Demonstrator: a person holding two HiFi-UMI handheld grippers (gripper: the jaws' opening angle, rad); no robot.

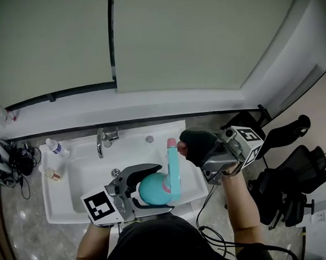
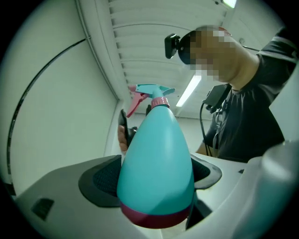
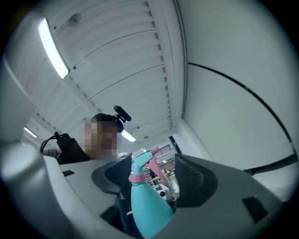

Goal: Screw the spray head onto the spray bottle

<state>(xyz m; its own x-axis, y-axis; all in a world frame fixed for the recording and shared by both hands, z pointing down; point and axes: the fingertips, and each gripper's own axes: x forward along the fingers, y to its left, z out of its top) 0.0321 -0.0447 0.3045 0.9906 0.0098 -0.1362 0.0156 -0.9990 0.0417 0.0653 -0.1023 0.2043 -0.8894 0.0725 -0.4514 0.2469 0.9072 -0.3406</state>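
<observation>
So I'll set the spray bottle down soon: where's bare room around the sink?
Basin floor between faucet and left gripper is bare. Back ledge right of the faucet is mostly free. Left rim is crowded: small bottle, jar.

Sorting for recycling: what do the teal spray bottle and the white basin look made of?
The spray bottle: likely plastic, smooth semi-gloss teal shell with soft highlights. The basin: probably glazed ceramic, uniformly white with a rounded rim; resin possible.
</observation>
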